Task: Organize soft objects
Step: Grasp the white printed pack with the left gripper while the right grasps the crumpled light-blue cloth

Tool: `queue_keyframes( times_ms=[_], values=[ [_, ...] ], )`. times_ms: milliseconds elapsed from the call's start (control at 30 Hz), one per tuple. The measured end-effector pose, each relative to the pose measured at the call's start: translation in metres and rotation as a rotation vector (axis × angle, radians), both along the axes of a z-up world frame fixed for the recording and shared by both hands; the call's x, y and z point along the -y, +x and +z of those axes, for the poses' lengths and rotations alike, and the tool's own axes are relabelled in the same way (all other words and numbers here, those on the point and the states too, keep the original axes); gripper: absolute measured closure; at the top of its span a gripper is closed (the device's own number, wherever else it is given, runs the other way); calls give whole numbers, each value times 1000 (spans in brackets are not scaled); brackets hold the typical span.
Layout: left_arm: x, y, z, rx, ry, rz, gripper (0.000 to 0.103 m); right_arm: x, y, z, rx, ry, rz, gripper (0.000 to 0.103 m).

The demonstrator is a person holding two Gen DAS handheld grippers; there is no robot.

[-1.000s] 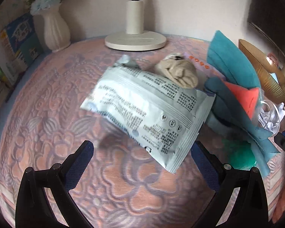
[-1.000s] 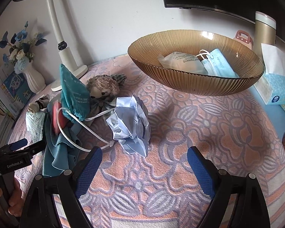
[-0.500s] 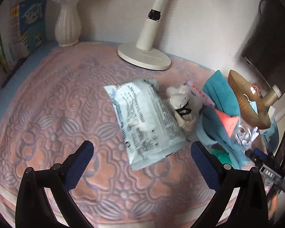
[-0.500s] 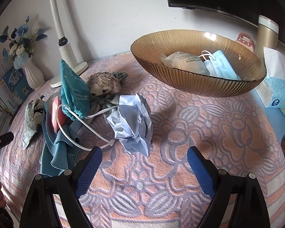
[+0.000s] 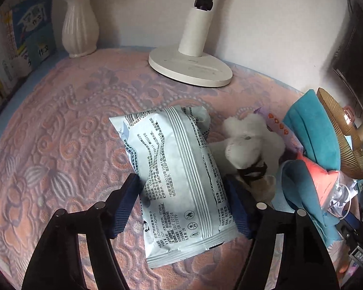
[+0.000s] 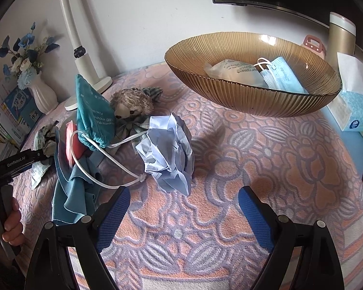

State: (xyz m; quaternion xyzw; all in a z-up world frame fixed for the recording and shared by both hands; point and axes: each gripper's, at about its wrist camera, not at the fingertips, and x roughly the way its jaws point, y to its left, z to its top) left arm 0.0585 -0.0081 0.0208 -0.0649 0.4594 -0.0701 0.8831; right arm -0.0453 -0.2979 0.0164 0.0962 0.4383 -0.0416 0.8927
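A pale blue wet-wipes pack [image 5: 179,176] lies on the pink patterned cloth. My left gripper [image 5: 181,191] straddles it, one finger touching each long side. A white plush toy [image 5: 249,142], a teal pouch [image 5: 312,125] and blue cloth lie right of it. In the right wrist view my right gripper [image 6: 181,212] is open and empty above the cloth, just in front of a crumpled light blue cloth [image 6: 169,154]. A teal drawstring pouch [image 6: 94,118] and a brown plush toy [image 6: 130,104] lie behind it. An amber bowl [image 6: 251,101] holds a face mask and a packet.
A white lamp base [image 5: 191,67] and a white vase [image 5: 79,31] stand at the back. Books lean at the far left. A tissue box [image 6: 358,113] and a gold tumbler [image 6: 341,36] stand right of the bowl. The left gripper shows at the left edge [image 6: 14,162].
My left gripper has come down over the wipes pack and its fingers have closed in against the pack's sides. The right gripper has hardly moved.
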Motion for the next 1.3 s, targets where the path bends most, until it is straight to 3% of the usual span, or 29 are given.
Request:
queue_keyframes(
  times_ms=[367,533,600,667,700,933,1300],
  values=[
    [-25,-56,9,98,-24,-19,40,3,-5,12,54,-19,-42,13],
    [-27,-53,0,78,-42,-24,40,-8,15,16,19,-11,-10,13],
    [-27,-54,-1,83,-50,-32,40,-23,23,11,-19,-86,10,18],
    [-28,-54,-1,78,-60,-33,40,-37,29,6,-40,-176,28,41],
    [-29,-55,-2,78,-65,-32,40,-40,32,3,-47,-199,31,44],
    [-23,-59,-1,90,-33,-31,40,-23,29,5,1,-111,5,65],
    [-23,-58,0,95,-31,-45,40,15,-25,24,136,-11,-57,65]
  ],
)
